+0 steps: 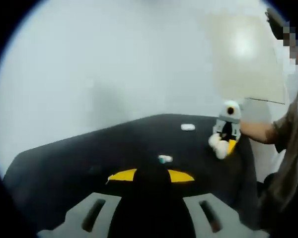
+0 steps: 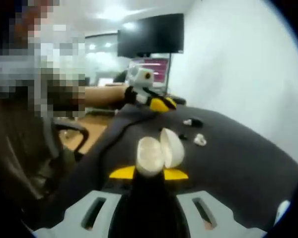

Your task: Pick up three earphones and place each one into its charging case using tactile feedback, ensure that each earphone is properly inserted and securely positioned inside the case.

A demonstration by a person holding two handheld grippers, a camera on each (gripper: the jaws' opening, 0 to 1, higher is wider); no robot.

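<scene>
In the left gripper view, the left gripper [image 1: 151, 175] is being held over the black table [image 1: 64, 163] with its yellow-tipped fingers [image 1: 123, 174] spread and nothing between them. A small earphone [image 1: 164, 159] is lying just beyond the tips, another [image 1: 187, 127] farther away. In the right gripper view, an open white charging case [image 2: 159, 150] is being pinched by the right gripper [image 2: 148, 173]; small earphones [image 2: 199, 140] are lying on the table behind it, apart from the case

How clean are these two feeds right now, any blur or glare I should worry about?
Left gripper view: soft and hazy overall, fisheye bending the black table edge; the small earphone is blurred, and a glare patch sits on the wall. Right gripper view: sharper, the open charging case reads clearly; ceiling lights are blown out.
</scene>
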